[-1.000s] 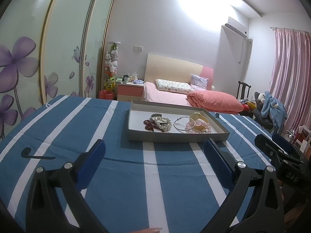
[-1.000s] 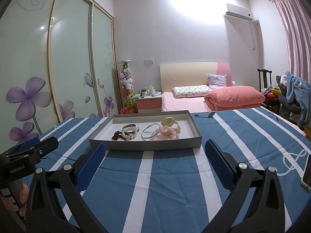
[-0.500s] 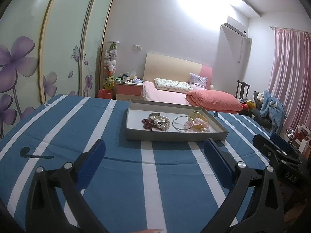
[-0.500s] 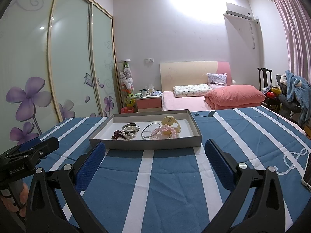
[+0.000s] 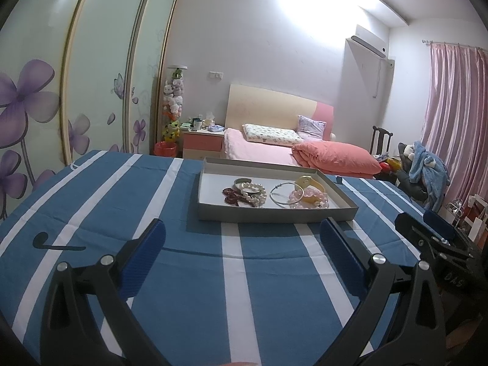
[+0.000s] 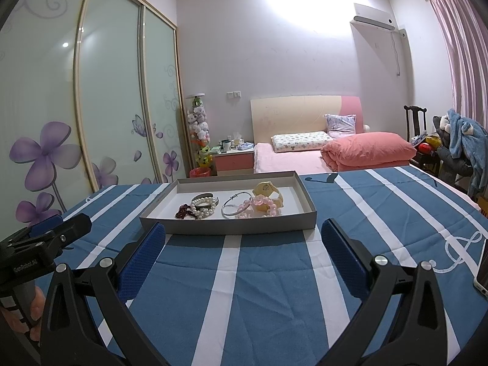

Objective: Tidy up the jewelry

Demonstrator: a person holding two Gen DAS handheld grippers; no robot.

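Grey tray (image 5: 274, 212) of jewelry (image 5: 276, 195) beyond both grippers' spread fingers (image 5: 143, 256)

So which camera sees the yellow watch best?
The right wrist view. There the yellow watch shows its round face and strap, standing behind the pink beads in the tray. In the left wrist view the watch is smaller, seen more side-on, with its face hidden.

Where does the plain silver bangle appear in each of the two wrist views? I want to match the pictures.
Left wrist: silver bangle right of centre in the grey tray, beside pink beads.
Right wrist: silver bangle near the tray's middle.
Shared landmark: the yellow watch just behind it.
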